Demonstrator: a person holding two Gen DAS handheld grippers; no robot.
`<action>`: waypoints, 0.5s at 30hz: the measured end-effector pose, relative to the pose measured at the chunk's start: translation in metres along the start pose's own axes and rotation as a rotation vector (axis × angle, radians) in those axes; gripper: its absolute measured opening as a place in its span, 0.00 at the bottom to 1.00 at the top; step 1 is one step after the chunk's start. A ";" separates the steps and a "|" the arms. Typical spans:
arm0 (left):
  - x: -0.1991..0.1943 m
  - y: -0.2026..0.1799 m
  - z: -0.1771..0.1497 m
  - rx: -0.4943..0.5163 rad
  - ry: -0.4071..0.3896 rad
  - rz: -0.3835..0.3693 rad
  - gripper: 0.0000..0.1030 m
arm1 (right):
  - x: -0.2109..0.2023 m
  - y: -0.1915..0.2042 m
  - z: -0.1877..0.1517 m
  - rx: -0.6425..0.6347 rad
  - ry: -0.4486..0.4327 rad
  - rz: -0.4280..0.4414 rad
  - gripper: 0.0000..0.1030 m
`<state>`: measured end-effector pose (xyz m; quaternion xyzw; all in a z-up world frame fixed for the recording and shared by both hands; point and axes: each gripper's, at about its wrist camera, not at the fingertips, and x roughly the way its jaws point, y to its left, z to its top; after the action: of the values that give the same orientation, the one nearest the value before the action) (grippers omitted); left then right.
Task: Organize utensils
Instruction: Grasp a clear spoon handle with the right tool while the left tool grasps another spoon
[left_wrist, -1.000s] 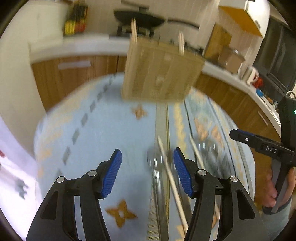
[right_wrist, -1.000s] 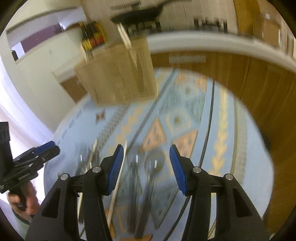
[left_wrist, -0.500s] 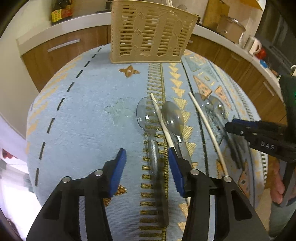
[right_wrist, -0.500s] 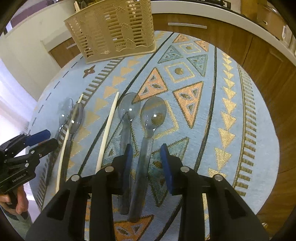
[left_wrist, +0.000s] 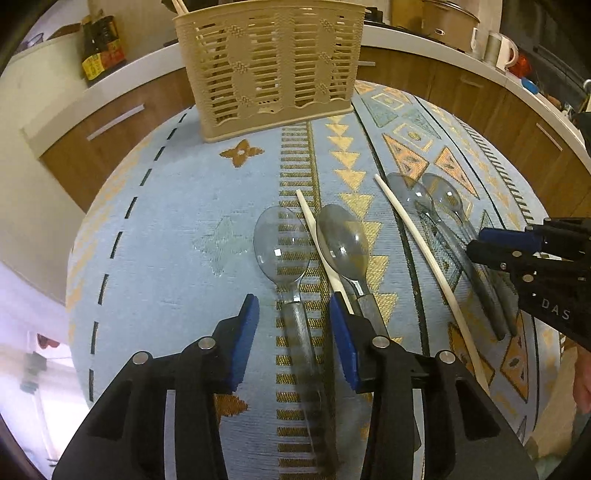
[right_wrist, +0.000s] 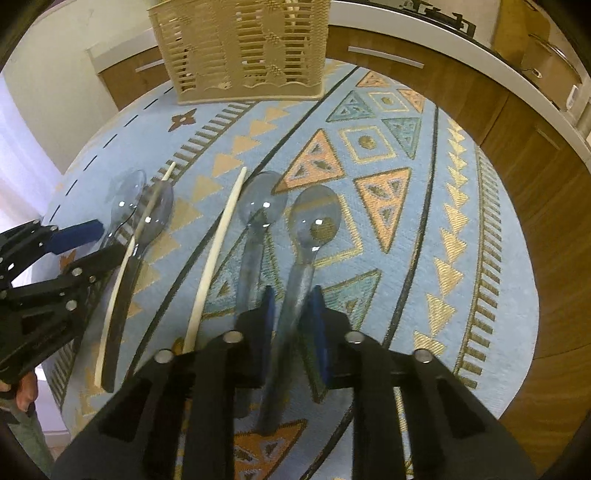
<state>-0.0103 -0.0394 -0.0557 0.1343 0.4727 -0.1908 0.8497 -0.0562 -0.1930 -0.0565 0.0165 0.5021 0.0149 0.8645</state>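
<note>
On the blue patterned cloth (left_wrist: 166, 240) lie several clear spoons and two pale chopsticks. My left gripper (left_wrist: 295, 336) straddles the handle of the leftmost clear spoon (left_wrist: 280, 243). Its jaws are closing, with gaps still showing beside the handle. One chopstick (left_wrist: 321, 247) lies against its right finger. My right gripper (right_wrist: 293, 317) is closing on the handle of the rightmost clear spoon (right_wrist: 316, 221), and its pads meet the handle. The beige slotted basket (left_wrist: 269, 66) stands upright at the table's far side with sticks in it. Each gripper shows in the other's view: right gripper (left_wrist: 480, 247), left gripper (right_wrist: 99, 243).
A second spoon (right_wrist: 262, 206) and a long chopstick (right_wrist: 218, 251) lie just left of the right gripper. Another spoon (left_wrist: 343, 243) lies beside the left gripper. Wooden cabinets and a white counter ring the table, with bottles (left_wrist: 99, 48) and a kettle (left_wrist: 498, 51) on it.
Both grippers have come down toward the cloth and narrowed. The left now sits around the leftmost spoon's handle. The right has closed in on the rightmost spoon's handle.
</note>
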 end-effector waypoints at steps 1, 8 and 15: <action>0.001 -0.001 0.001 0.002 -0.001 0.003 0.36 | 0.000 0.002 -0.001 -0.009 -0.001 -0.004 0.12; 0.000 0.001 0.000 -0.021 -0.014 0.001 0.10 | -0.003 -0.009 -0.002 0.028 -0.004 0.073 0.10; -0.019 0.026 0.002 -0.171 -0.125 -0.141 0.10 | -0.021 -0.018 0.004 0.040 -0.080 0.136 0.10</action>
<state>-0.0065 -0.0132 -0.0373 0.0156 0.4415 -0.2171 0.8704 -0.0632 -0.2121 -0.0370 0.0683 0.4651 0.0632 0.8804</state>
